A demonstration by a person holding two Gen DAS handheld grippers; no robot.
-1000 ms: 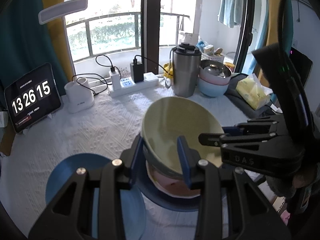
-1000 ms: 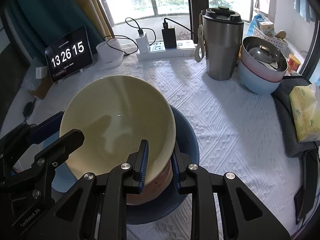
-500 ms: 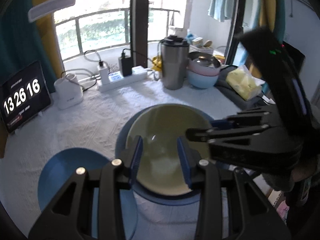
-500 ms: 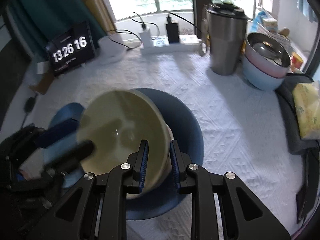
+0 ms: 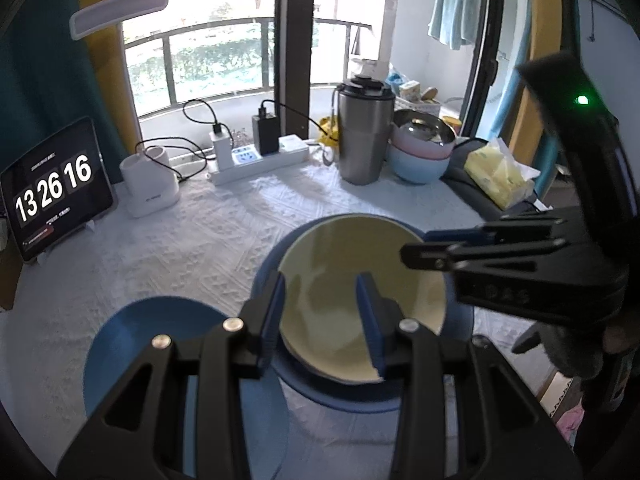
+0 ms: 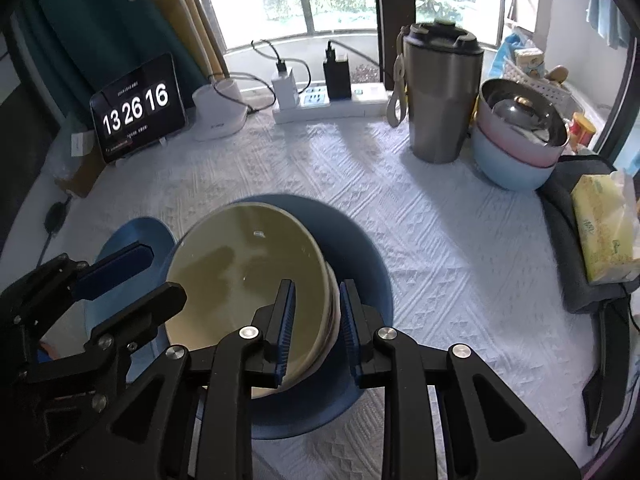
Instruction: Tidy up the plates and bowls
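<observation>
Tumbler (image 6: 440,92), stacked bowls (image 6: 516,148) crowd the rear (centre cloth (image 6: 420,216) seemingly open).

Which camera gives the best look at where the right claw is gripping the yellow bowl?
The right wrist view: the right claw straddles the yellow bowl rim, one finger inside, one outside, with gaps visible. The left wrist view shows the same claw only side-on over the bowl's far edge.
</observation>
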